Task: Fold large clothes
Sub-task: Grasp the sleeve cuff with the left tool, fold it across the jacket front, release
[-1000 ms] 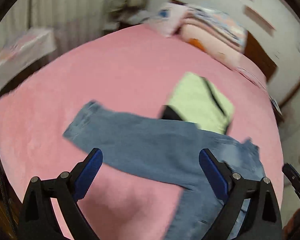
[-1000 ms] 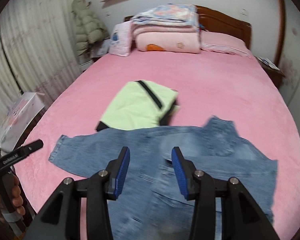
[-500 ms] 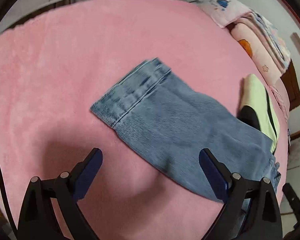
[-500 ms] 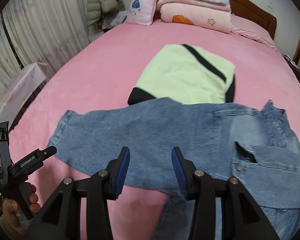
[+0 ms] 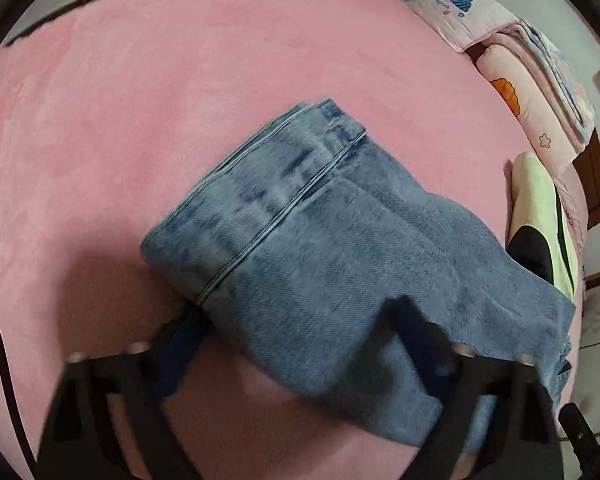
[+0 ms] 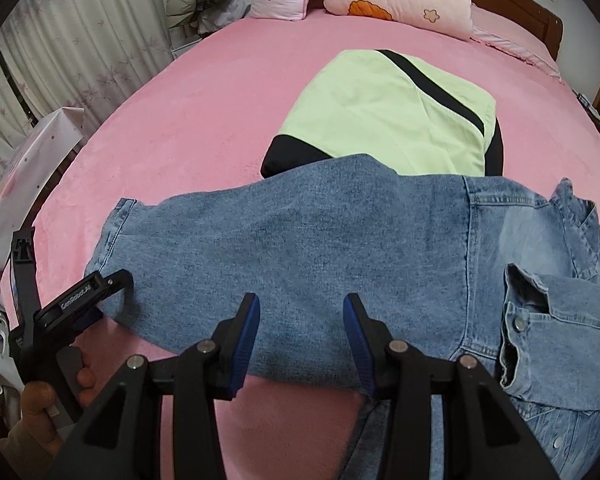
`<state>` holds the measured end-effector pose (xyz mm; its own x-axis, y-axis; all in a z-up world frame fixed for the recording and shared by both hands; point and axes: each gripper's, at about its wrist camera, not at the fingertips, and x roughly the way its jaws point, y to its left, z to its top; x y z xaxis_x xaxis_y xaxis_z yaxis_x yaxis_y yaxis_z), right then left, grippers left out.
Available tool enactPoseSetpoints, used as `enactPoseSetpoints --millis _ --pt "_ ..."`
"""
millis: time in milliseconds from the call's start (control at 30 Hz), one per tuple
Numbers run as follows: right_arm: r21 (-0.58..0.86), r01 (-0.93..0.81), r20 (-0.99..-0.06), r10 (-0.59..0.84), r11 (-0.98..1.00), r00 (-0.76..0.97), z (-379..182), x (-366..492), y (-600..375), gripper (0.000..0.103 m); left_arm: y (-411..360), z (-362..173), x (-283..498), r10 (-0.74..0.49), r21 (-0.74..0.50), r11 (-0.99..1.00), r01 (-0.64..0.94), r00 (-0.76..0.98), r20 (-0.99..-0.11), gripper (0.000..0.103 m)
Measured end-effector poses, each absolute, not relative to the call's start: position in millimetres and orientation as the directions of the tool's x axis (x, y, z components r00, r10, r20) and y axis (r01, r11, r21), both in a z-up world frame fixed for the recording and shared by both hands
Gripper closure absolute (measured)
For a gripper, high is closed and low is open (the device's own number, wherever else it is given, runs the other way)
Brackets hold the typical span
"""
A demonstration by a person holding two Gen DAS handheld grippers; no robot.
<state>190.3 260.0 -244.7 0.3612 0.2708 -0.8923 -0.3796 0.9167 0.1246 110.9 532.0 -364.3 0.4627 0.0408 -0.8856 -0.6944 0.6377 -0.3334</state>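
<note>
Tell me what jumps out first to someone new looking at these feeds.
A blue denim jacket sprawls across the near end of the pink bed, its sleeve cuff right at the left gripper. Behind it lies a folded lime-green garment; the right gripper hovers open over the sleeve.

The left gripper (image 5: 296, 344) is low, and its jaws are spread wide apart. One blue pad (image 5: 180, 352) sits on the left and the other finger is dark and blurry on the right. In the right wrist view the left gripper (image 6: 100, 292) shows at the left edge, with a bare hand (image 6: 40, 408) wrapped around its handle. The right gripper (image 6: 300, 340) has its jaws partly apart, with nothing pinched between the blue pads (image 6: 246, 336).
</note>
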Motion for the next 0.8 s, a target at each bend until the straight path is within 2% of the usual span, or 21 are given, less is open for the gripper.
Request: enactPoseSetpoints --millis 67,100,133,167,267,433,633,800 --pt "0.129 -0.376 -0.894 0.272 0.917 0.355 -245 190 258 0.060 528 -362 115 0.067 -0.300 0.650 -0.699 0.445 -0.893 0.054" --pt "0.132 -0.374 -0.894 0.273 0.918 0.354 -244 190 256 0.060 527 -360 116 0.070 -0.296 0.651 -0.699 0.444 -0.893 0.065" --pt "0.135 -0.372 -0.894 0.275 0.918 0.354 -243 189 254 0.060 526 -358 119 0.070 -0.290 0.653 -0.699 0.437 -0.897 0.087" --pt "0.137 -0.370 -0.894 0.276 0.919 0.353 -242 189 252 0.060 526 -357 119 0.059 -0.297 0.653 -0.697 0.438 -0.897 0.092" --pt "0.144 -0.357 -0.895 0.275 0.923 0.351 -240 187 242 0.060 525 -342 122 0.079 -0.283 0.651 -0.705 0.433 -0.898 0.096" --pt "0.155 -0.331 -0.898 0.273 0.931 0.346 -232 183 217 0.060 506 -290 129 0.109 -0.295 0.681 -0.670 0.491 -0.864 0.097" --pt "0.183 -0.295 -0.891 0.285 0.938 0.353 -217 176 171 0.060 451 -213 131 0.137 -0.284 0.766 -0.577 0.578 -0.805 0.098" --pt "0.196 -0.253 -0.889 0.280 0.947 0.363 -208 173 120 0.060 386 -151 140 0.087 -0.319 0.830 -0.458 0.670 -0.737 0.098"
